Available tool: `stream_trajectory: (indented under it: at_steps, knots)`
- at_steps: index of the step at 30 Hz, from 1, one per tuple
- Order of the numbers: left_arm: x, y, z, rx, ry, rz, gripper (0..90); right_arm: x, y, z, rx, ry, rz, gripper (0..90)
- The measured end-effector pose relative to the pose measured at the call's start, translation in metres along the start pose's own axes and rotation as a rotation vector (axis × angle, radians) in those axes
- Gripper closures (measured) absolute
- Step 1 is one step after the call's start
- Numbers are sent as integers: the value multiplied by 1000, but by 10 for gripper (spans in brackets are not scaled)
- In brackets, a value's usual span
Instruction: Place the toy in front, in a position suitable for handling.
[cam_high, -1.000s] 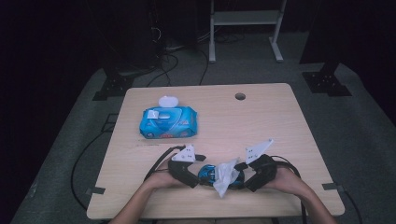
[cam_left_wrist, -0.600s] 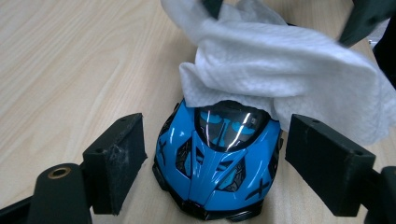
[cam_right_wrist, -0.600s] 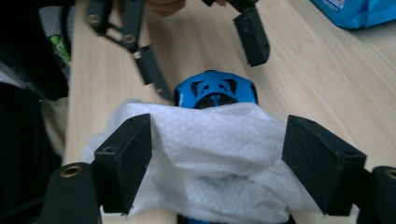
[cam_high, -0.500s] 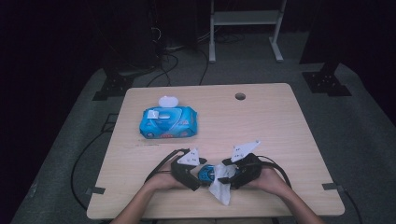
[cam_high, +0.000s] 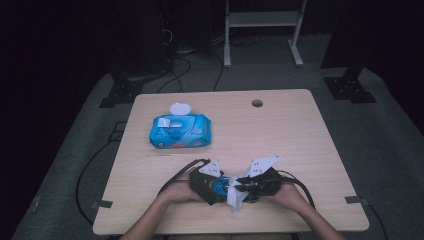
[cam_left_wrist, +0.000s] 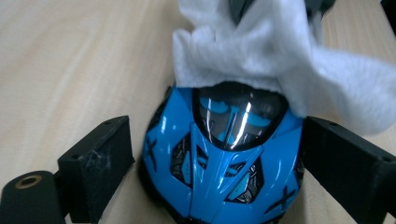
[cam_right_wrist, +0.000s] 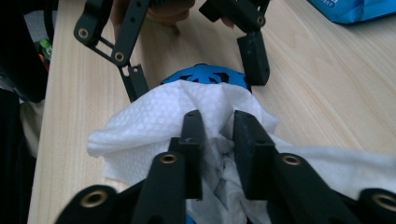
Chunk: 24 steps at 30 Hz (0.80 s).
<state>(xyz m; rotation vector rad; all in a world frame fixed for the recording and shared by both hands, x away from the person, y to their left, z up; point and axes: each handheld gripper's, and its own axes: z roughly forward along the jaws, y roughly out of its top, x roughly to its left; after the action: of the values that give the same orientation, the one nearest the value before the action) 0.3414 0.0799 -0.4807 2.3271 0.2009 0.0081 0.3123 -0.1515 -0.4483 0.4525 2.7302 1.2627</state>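
Slippage is looming: left gripper (cam_left_wrist: 210, 186) jaws are straddling the blue toy car (cam_left_wrist: 224, 158) wide, having just opened, while right gripper (cam_right_wrist: 219, 135) jaws, just closing, are pinching the wipe (cam_right_wrist: 154, 121) against it.

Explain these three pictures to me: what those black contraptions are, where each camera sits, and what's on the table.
A person sits at a wooden table with a hand-held claw in each hand. The top picture looks down from above; the other two come from cameras riding on each claw.

The left claw straddles a small blue toy car; its jaws have just been opening and stand slightly off the car's sides. The right claw has just been closing and pinches a white wipe, draped over the car.

Farther back lies a blue pack of wipes with its lid open.
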Motion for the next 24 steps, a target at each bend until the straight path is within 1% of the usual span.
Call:
stream_trajectory:
  at_steps: [1,2,3,4,5,6,7,8,9,10,11,12,13,14,15,16,17,18,21,22,23,24]
  knots:
    - [0,0,1,0,8,16,89,0,0,0,3,-5,-8,754]
    - [0,0,1,0,8,16,96,0,0,-1,4,-4,-5,758]
    - [-2,2,1,5,10,44,122,-1,0,-1,5,-2,-3,761]
    - [-2,2,1,5,10,44,172,-1,0,-1,6,-1,-1,764]
    - [-5,4,1,11,29,76,175,-2,0,-2,7,1,-2,781]
    - [-7,4,2,10,45,81,177,-2,1,-3,4,0,-9,846]
    - [-8,5,2,7,60,91,181,-2,2,-4,8,-23,-14,848]
    - [-8,6,2,6,76,99,187,-4,3,-5,10,-36,-13,848]
    - [-8,7,2,3,93,94,192,-6,4,-5,10,-36,-8,852]
    - [-8,7,2,3,93,94,199,-6,4,-5,10,-36,-8,852]
    - [-6,8,1,1,116,87,209,-10,6,-4,17,-55,-2,854]
    - [-6,8,1,1,116,87,209,-10,6,-4,17,-55,-2,854]
    - [-4,8,2,-5,125,75,209,-12,6,-3,17,-55,1,854]
    - [-2,8,1,-2,141,68,209,-15,8,-2,17,-60,6,857]
    - [-1,8,0,-3,168,60,210,-19,11,1,17,-75,8,857]
    - [-1,8,0,-3,168,60,210,-19,11,1,17,-75,8,857]
    - [2,7,-1,-7,192,43,210,-20,11,1,18,-78,2,859]
    - [6,5,-2,-6,207,33,211,-25,12,3,13,-86,14,859]
    - [9,3,-4,-20,225,6,210,-32,8,4,16,-95,34,861]
    - [9,3,-4,-20,225,6,210,-32,8,4,16,-95,34,861]
    - [10,2,-4,-24,226,7,210,-38,4,3,-1,-87,59,861]
    - [10,2,-4,-26,226,4,209,-38,3,2,-1,-88,63,861]
